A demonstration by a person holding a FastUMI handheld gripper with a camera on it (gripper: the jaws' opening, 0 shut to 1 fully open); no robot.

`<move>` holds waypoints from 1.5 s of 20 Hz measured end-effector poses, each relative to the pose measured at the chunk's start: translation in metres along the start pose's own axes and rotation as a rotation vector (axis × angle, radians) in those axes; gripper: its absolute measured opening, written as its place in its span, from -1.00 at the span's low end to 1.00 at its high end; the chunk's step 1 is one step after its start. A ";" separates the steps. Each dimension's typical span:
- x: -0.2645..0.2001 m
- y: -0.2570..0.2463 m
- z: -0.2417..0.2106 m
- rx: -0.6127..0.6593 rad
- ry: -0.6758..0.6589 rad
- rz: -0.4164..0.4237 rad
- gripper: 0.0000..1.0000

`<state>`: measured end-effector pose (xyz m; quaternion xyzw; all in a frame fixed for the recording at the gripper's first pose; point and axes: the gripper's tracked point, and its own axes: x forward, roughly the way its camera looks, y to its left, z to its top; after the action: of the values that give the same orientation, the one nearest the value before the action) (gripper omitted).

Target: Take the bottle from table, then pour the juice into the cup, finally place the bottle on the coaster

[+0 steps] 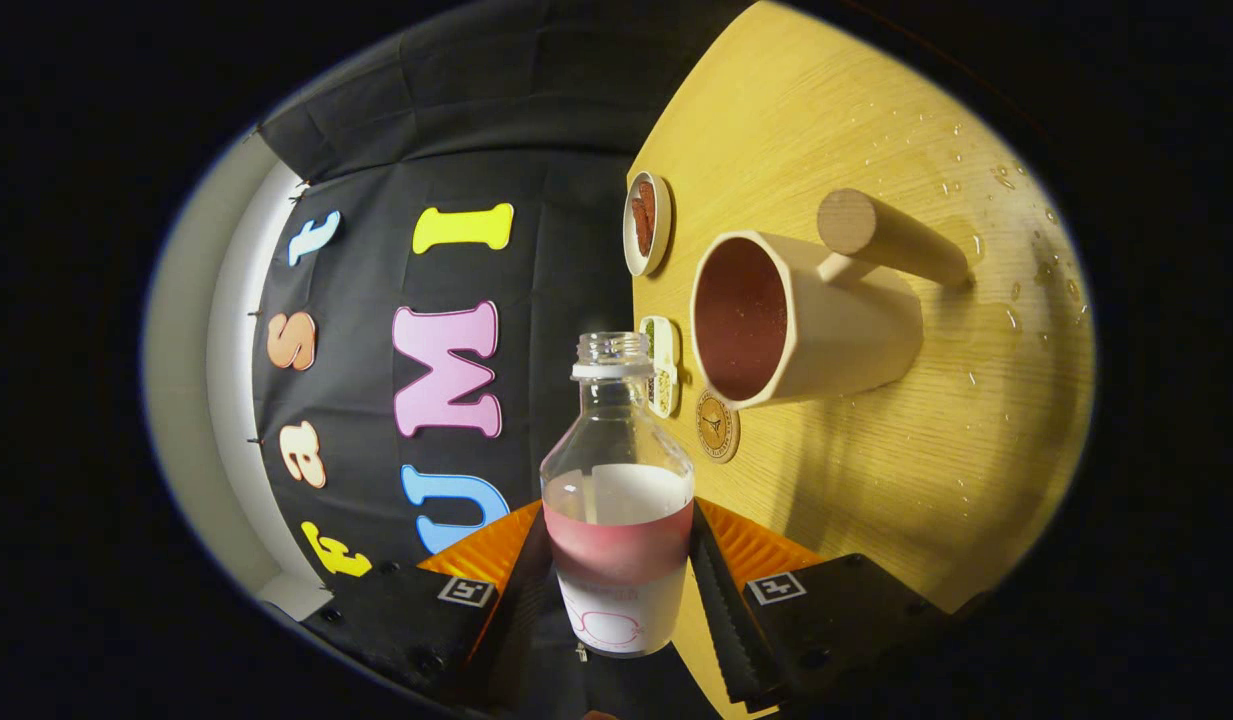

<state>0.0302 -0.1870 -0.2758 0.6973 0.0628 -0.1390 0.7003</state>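
One clear, uncapped bottle (617, 500) sat pinched between the two fingers (717, 590) of the gripper (617, 600), both pressing on its labelled lower body, pink juice visible inside. The whole view was rolled sideways, so the wooden table (876, 480) stood like a wall. Beyond the bottle's mouth was one beige cup (806, 320) with a wooden peg handle, its inside reddish. Near it lay one round coaster (717, 425) and two small dishes (647, 223), (662, 365). Water droplets (1006, 180) speckled the table past the cup.
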 end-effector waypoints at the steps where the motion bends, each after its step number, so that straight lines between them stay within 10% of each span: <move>1: 0.000 0.000 -0.001 0.011 0.002 0.000 0.53; 30: 0.000 0.021 0.006 0.247 -0.015 0.028 0.53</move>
<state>0.0352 -0.1937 -0.2558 0.7780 0.0304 -0.1411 0.6114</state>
